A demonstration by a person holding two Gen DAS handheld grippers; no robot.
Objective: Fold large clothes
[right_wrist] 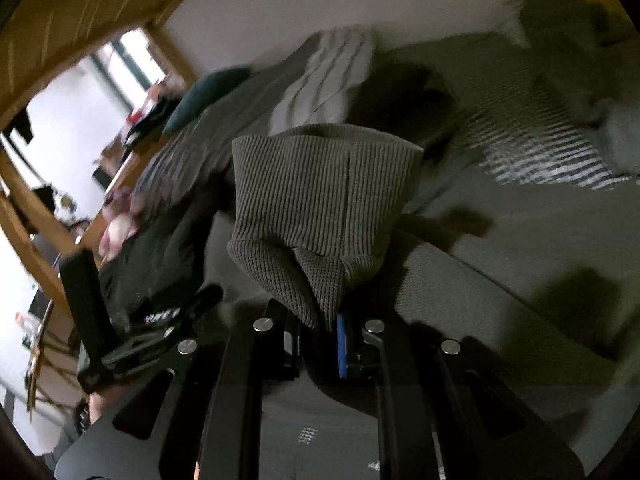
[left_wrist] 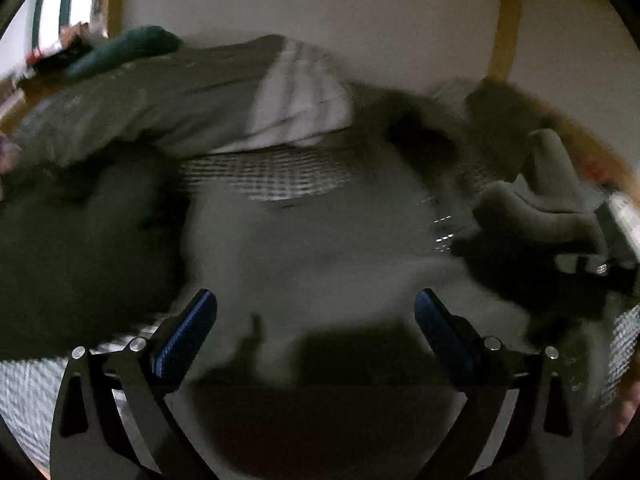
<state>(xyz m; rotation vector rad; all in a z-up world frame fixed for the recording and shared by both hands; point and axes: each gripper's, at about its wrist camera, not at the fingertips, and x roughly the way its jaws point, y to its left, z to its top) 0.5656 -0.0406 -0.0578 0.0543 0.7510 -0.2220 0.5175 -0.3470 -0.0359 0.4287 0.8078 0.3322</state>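
Left claw (left_wrist: 316, 312): jaws spread wide, nothing between the blue pads (left_wrist: 188, 332), hanging over the grey bedspread (left_wrist: 312, 240).
Pillow (left_wrist: 300, 96): white with dark lines, far side of the bed, against the wall.
Right claw (right_wrist: 320, 340): clamped together on the ribbed grey-brown knit garment (right_wrist: 320, 200), which bunches up just beyond the fingertips, above the bed.

Bed (right_wrist: 540, 236) under a grey sheet, wooden frame behind, checked blanket (left_wrist: 264, 178) spread mid-bed, striped white pillow (left_wrist: 300, 100) by the wall, olive duvet (left_wrist: 140, 96) bunched alongside, teal cushion (right_wrist: 208, 94) at the far end, dark clothes (left_wrist: 80, 240) heaped at one side
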